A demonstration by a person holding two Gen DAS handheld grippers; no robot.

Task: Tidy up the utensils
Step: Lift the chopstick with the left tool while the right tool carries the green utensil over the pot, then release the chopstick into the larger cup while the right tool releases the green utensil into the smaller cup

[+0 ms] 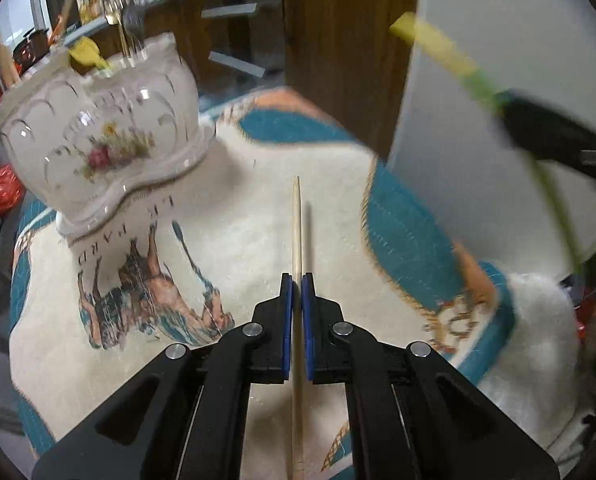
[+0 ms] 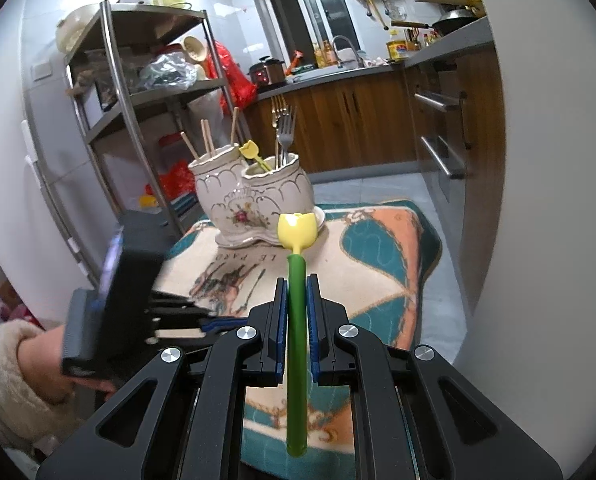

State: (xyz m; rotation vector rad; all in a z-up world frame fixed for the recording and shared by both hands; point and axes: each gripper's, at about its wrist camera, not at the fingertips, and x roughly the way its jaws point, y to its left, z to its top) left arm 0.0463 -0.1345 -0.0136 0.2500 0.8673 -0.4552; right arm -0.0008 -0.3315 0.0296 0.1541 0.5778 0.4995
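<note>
My left gripper (image 1: pixel 297 280) is shut on a thin wooden chopstick (image 1: pixel 296 220) that runs straight out between the blue pads, just above the printed cloth (image 1: pixel 238 200). The white floral ceramic holder (image 1: pixel 98 140) stands to the upper left, tilted in this view. In the right wrist view my right gripper (image 2: pixel 296 280) is shut on the green stem of a tulip-shaped utensil (image 2: pixel 296 230) with a yellow head. The holder (image 2: pixel 254 196) ahead contains chopsticks, forks and another yellow tulip utensil. The left gripper (image 2: pixel 222 324) is low on the left, held by a hand (image 2: pixel 38 360).
The cloth (image 2: pixel 377 248) covers a small table. A metal shelf rack (image 2: pixel 138 80) stands at the left with a red bag (image 2: pixel 234 72) beside it. Wooden cabinets (image 2: pixel 357 128) run along the back, and a white surface (image 2: pixel 537 200) closes the right side.
</note>
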